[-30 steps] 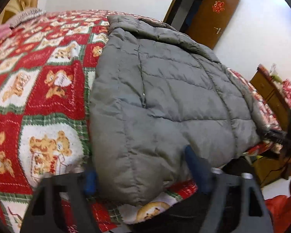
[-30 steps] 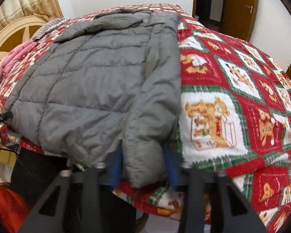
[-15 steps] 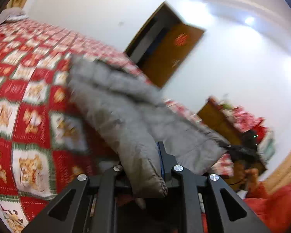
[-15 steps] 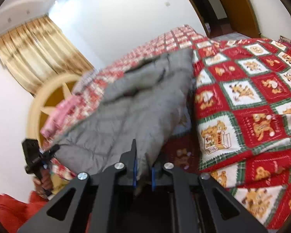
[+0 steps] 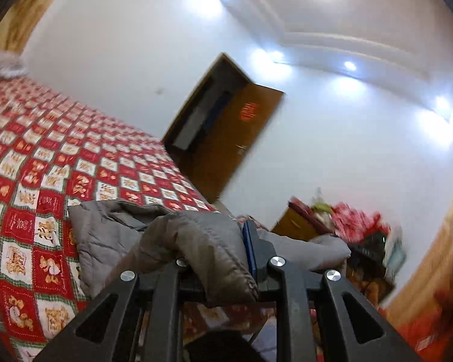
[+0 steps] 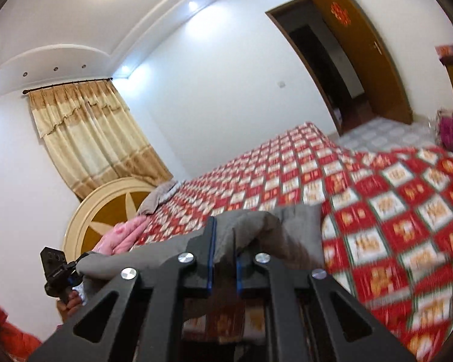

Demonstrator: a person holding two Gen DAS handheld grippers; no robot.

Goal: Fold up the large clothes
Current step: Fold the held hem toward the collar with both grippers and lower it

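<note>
Both claws are clamped on the hem of the grey padded jacket [image 5: 111, 235]: my left claw [image 5: 223, 259] has a thick roll of quilted fabric bunched between its blue pads, and my right claw [image 6: 225, 259] pinches a thinner fold of the same edge, its jaws nearly together with cloth between them. Within the last second both sets of jaws have been closing, and the jacket is what they closed on. The 2 held corners hang raised above the bed [image 5: 24, 163], while the rest of the jacket slopes down from them and its far part lies on the red checked bedspread. In the right wrist view the left claw [image 6: 56, 267] shows at the other end of the lifted hem, well apart from the right one, with the edge stretched between them. I judge this to be the first big fold, hem toward collar, in its lifting stage. The next move, as I read it, calls for carrying both corners together across the bed toward the far end of the jacket, keeping them level and the hem taut so the padding does not slump or twist, then lowering them square onto the upper part before letting go.
</note>
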